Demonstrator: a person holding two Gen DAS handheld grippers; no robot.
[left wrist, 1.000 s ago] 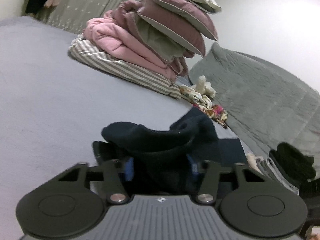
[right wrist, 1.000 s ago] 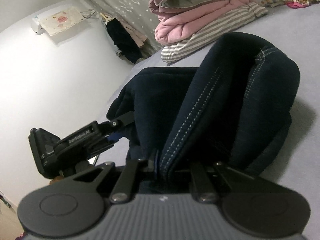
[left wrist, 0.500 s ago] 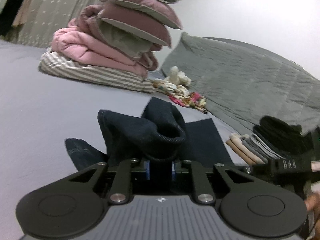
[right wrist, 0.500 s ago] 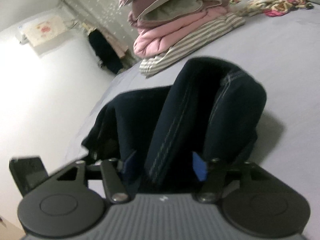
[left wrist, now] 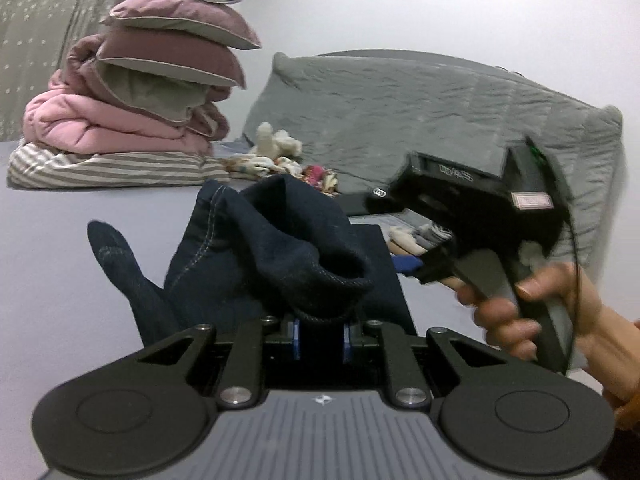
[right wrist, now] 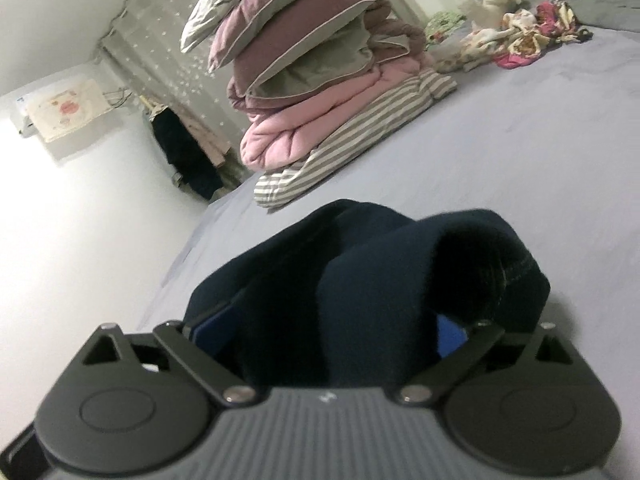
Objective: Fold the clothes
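A person's right hand (left wrist: 532, 304) gripped the handle of the right gripper (right wrist: 328, 332), seen from the left wrist camera tilted up and angled toward the middle of the bed, its blue fingertip close beside the dark denim garment (left wrist: 264, 256). The left gripper (left wrist: 320, 338) pointed forward and level, its blue pads drawn close together and pinching a bunched fold of the garment, which rose in a rumpled heap just ahead of the fingers, pale stitching running down one seam. In the right wrist view the right gripper's fingers stood spread wide on either side of a thick roll of the same denim, the cloth lying between them; whether the pads pressed it could not be told. The garment rested on a pale lavender bedsheet (right wrist: 520, 152). Behind it stood a stack of pillows and pink quilts (left wrist: 152, 92) on striped bedding, a small heap of floral clothes (right wrist: 516, 36), and a grey quilted blanket (left wrist: 420, 112) against a white wall.
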